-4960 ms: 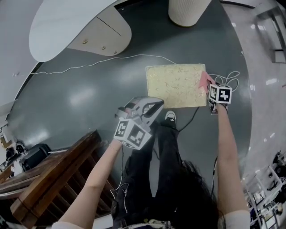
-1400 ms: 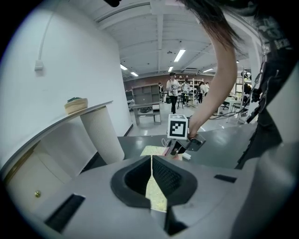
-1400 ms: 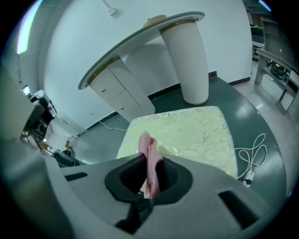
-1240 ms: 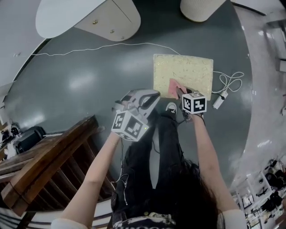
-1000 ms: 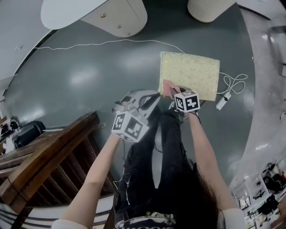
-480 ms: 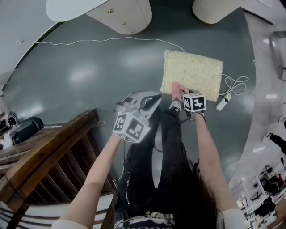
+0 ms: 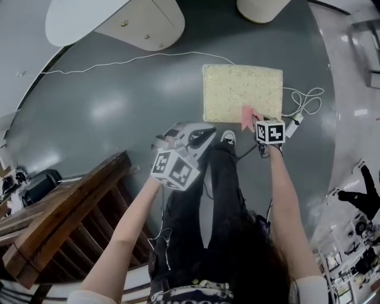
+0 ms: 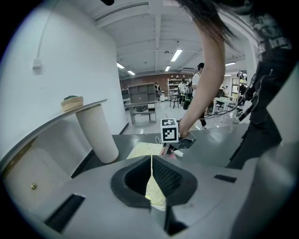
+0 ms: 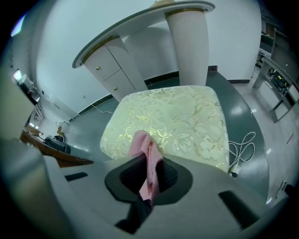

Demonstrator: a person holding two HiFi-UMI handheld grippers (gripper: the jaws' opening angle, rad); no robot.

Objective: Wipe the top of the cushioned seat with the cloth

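Note:
The cushioned seat (image 7: pixel 242 89) is a pale yellow floral pad low on the dark floor; the right gripper view looks across its top (image 9: pixel 173 116). My right gripper (image 7: pixel 256 123) is shut on a pink cloth (image 7: pixel 247 116), which lies on the seat's near edge close to the near right corner. In the right gripper view the cloth (image 9: pixel 144 148) stands pinched between the dark pads of the right gripper (image 9: pixel 148 175). My left gripper (image 7: pixel 199 132) hangs shut and empty above the person's legs, left of the seat's near edge; its pads meet in the left gripper view (image 8: pixel 152 173).
A white cable (image 7: pixel 303 101) coils on the floor right of the seat. A ribbed white column (image 7: pixel 261 7) stands beyond it and a curved white counter (image 7: pixel 107 24) at far left. Wooden furniture (image 7: pixel 65 208) fills the lower left. The person's shoe (image 7: pixel 228 137) touches the seat's near side.
My right gripper has dragged the pink cloth rightward along the seat's near edge, from the near left part to near the right corner. The left gripper has hardly moved.

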